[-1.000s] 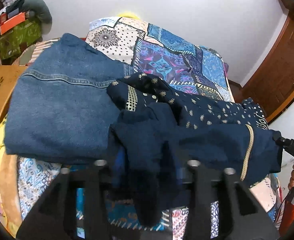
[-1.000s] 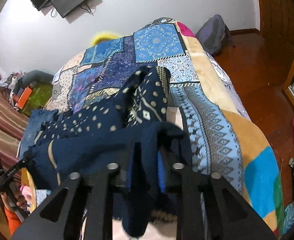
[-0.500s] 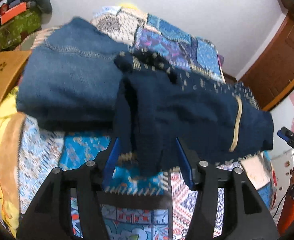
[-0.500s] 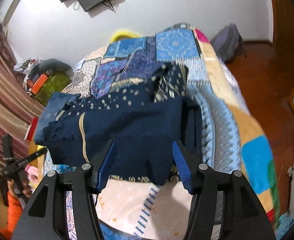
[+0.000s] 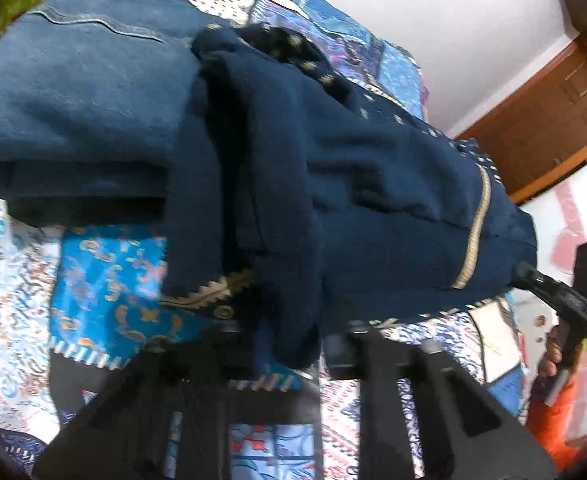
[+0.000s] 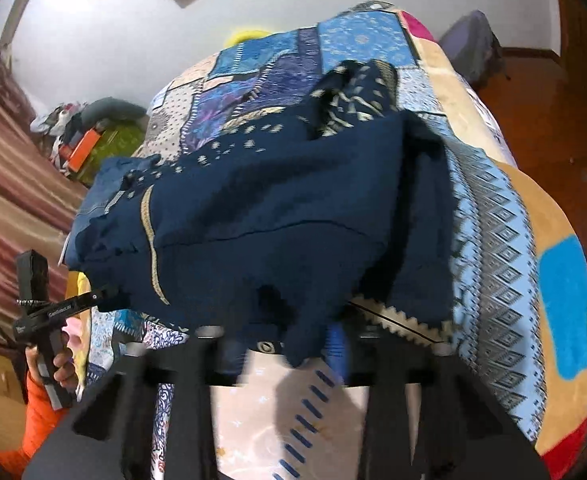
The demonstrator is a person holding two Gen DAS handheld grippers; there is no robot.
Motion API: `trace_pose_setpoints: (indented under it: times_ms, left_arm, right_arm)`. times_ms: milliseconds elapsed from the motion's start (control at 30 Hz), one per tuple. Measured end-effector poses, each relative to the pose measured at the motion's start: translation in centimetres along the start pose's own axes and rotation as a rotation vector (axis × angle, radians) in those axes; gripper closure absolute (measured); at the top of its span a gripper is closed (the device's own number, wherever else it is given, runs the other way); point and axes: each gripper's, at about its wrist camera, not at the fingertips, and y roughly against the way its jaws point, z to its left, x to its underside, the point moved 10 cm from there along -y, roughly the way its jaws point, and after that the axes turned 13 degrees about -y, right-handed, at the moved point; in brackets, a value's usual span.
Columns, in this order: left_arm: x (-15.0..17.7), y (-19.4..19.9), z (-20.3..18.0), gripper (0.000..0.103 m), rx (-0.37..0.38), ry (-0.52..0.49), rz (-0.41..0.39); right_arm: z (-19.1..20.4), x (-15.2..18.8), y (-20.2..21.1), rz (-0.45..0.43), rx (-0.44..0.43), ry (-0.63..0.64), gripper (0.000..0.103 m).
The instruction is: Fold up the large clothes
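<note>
Navy cloth with small gold motifs, the dark garment, is lying folded across the patchwork bedspread, its gold stripe running toward four o'clock in the left wrist view; the left gripper is sitting at six o'clock, its jaws having just been closing and now pinching a hanging fold of the garment's near edge; the right gripper is likewise clamping a fold at six o'clock of its own view, its jaws having just been closing too; folded blue denim is lying at ten o'clock of the garment, touching it; each view is showing the other gripper with a hand in an orange sleeve holding it, at four and at eight o'clock.
</note>
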Motion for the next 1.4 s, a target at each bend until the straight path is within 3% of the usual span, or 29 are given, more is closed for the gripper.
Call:
trace_pose_setpoints:
  times_ms: [167, 400, 500, 633, 700, 800, 867, 900, 933, 967, 1167, 1400]
  left_arm:
    - [-1.6, 2.0, -1.6, 0.099, 0.025, -0.030, -0.063]
    - [-10.4, 6.5, -3.9, 0.100, 0.134, -0.035, -0.225]
    - [-15.0, 7.4, -3.5, 0.100, 0.082, -0.029, -0.294]
    - [-18.6, 5.3, -1.4, 0.100, 0.027, 0.011, -0.274]
    - [-18.6, 3.8, 0.2, 0.100, -0.035, 0.002, -0.232]
    - [-17.9, 0.7, 1.9, 0.097, -0.154, -0.024, -0.131]
    - [-16.6, -0.3, 2.2, 0.086, -0.169, -0.027, -0.078]
    - [-16.2, -0.6, 2.1, 0.081, -0.161, -0.027, -0.065]
    - [-15.9, -0.6, 2.0, 0.068, -0.149, -0.028, -0.066]
    - [-15.7, -0.3, 1.7, 0.062, -0.148, -0.037, -0.076]
    - [-15.8, 3.1, -0.2, 0.053, -0.250, -0.144, -0.134]
    - [-14.4, 6.3, -2.1, 0.048, -0.304, -0.214, -0.171]
  right_arm:
    - [1.5, -1.5, 0.8, -0.025, -0.063, 0.010, 0.094]
    - [6.5, -7.3, 1.5, -0.094, -0.058, 0.138, 0.097]
    - [7.1, -10.8, 1.9, -0.159, -0.037, 0.125, 0.097]
    - [5.7, -14.9, 1.4, -0.250, 0.041, 0.067, 0.097]
    - [4.2, -15.8, 0.0, -0.255, 0.114, 0.042, 0.097]
    - [2.4, -15.3, -2.3, -0.187, 0.166, -0.017, 0.092]
    - [1.6, -14.8, -2.7, -0.167, 0.202, -0.051, 0.079]
    - [1.7, -14.5, -2.6, -0.163, 0.197, -0.058, 0.067]
    - [1.9, -14.3, -2.3, -0.168, 0.189, -0.052, 0.057]
    - [2.4, -14.1, -1.7, -0.184, 0.191, -0.033, 0.055]
    - [5.7, -13.1, 0.8, -0.222, 0.222, 0.138, 0.051]
    - [9.2, -9.6, 2.2, -0.229, 0.231, 0.296, 0.036]
